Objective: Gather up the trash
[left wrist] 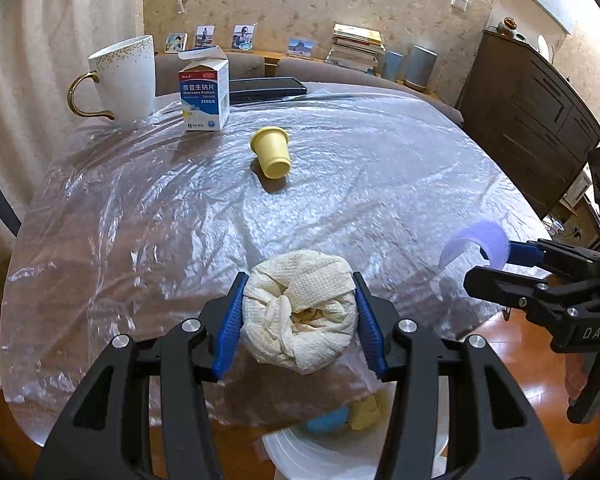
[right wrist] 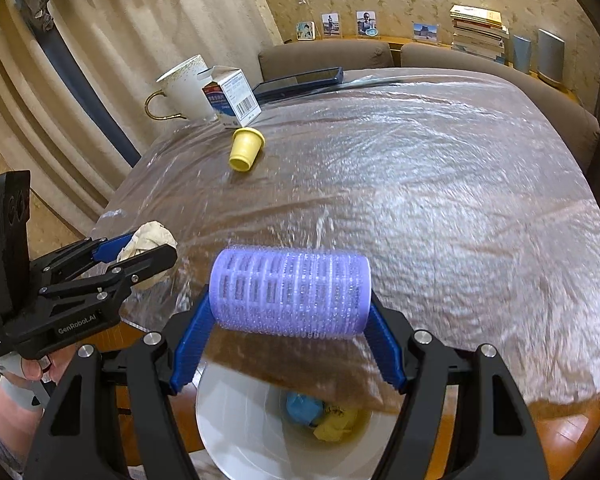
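The table [left wrist: 120, 220] filled the middle of both views. At its far left stood a mug [left wrist: 126, 78], a small box [left wrist: 204, 92] just right of it, and a flat case [left wrist: 268, 89] behind — a tipped cup [left wrist: 271, 151] lay nearer the centre. At the near edge, the left gripper [left wrist: 300, 316] held a paper wad [left wrist: 300, 310], the right gripper [right wrist: 290, 320] a roller [right wrist: 290, 292] — a bin [right wrist: 236, 412] sat below both.

White mug [left wrist: 126, 78] with gold handle, medicine box [left wrist: 204, 94] beside it; book stack [left wrist: 356, 48] behind.
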A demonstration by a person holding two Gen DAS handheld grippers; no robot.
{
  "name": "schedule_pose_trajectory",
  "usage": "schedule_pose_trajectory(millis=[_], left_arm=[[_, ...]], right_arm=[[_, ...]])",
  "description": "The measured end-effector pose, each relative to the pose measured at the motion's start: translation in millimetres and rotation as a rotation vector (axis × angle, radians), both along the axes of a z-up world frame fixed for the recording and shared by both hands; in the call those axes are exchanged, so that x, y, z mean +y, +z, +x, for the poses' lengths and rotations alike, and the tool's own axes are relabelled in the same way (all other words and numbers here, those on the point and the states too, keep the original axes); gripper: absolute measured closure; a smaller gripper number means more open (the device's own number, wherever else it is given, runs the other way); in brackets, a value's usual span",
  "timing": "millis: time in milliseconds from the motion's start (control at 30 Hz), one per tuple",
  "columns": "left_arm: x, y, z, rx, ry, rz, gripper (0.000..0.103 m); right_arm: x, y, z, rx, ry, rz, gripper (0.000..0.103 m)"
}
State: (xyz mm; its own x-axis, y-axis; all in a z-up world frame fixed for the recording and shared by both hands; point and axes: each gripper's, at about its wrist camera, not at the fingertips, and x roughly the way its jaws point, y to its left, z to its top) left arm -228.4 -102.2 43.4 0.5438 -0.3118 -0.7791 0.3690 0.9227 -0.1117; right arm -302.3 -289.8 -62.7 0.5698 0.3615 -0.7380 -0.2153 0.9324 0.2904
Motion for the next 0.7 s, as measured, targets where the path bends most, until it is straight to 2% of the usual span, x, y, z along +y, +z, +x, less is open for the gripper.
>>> schedule_pose_trajectory(millis=[700], left_arm=[[-4.8,-5.4,-54.2,0.027,-0.04,0.032,0.052]], right_arm=[[-6.1,-2.8,-56.1,0.02,0.041,-0.019,0.034]])
